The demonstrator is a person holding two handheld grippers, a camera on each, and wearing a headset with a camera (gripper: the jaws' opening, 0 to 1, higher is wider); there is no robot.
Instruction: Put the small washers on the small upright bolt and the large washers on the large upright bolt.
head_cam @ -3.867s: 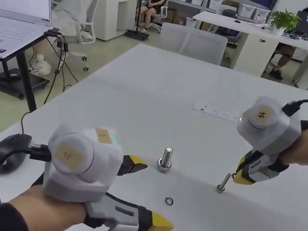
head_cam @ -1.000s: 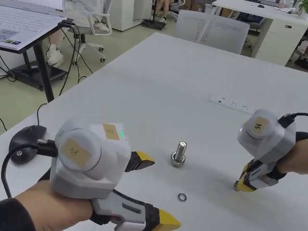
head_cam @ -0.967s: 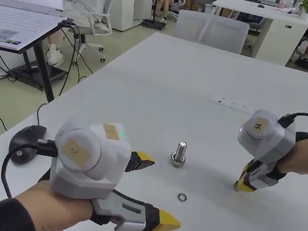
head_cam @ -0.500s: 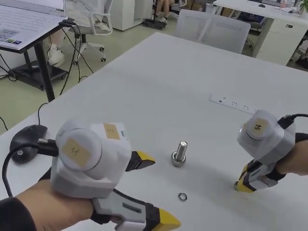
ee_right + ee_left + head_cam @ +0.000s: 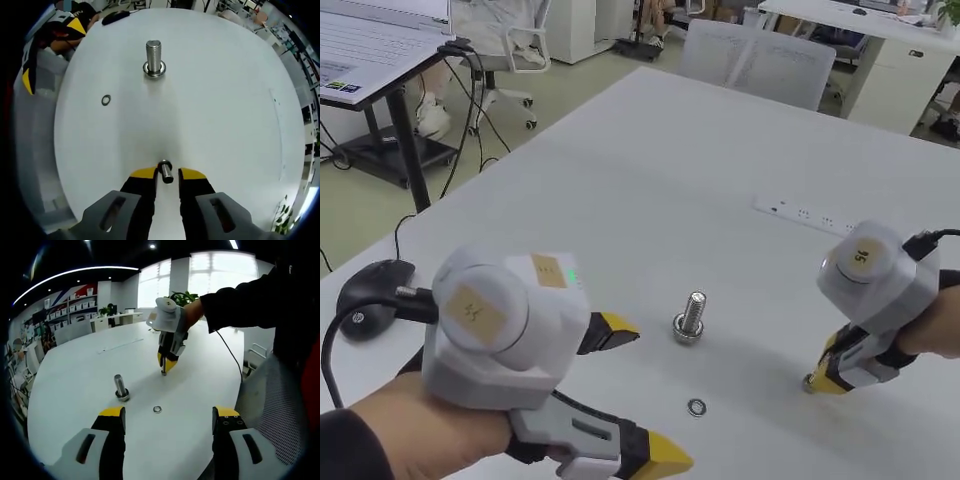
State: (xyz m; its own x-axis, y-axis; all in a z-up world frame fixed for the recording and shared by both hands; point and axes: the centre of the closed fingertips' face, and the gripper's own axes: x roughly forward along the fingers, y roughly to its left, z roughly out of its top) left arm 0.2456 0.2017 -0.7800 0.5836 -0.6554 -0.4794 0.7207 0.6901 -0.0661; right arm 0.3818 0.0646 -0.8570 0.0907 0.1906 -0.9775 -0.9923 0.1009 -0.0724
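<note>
White table [image 5: 650, 170] — large bolt [image 5: 690, 317] upright, loose washer [image 5: 696, 406], power strip [image 5: 800, 215], perhaps mouse [image 5: 365, 290].

in the head view the right gripper [image 5: 820, 376] hides nearly all of the small bolt [image 5: 806, 381]. whether its jaws touch that bolt is unclear. the loose washer [image 5: 696, 406] is too small to tell its size.

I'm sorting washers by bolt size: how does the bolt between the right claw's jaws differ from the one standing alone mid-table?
The small bolt is thinner and shorter than the large bolt. The small bolt sits between the jaws of the right claw; the large bolt stands free, away from that claw. Both are silvery metal and stand upright on the white table.
</note>
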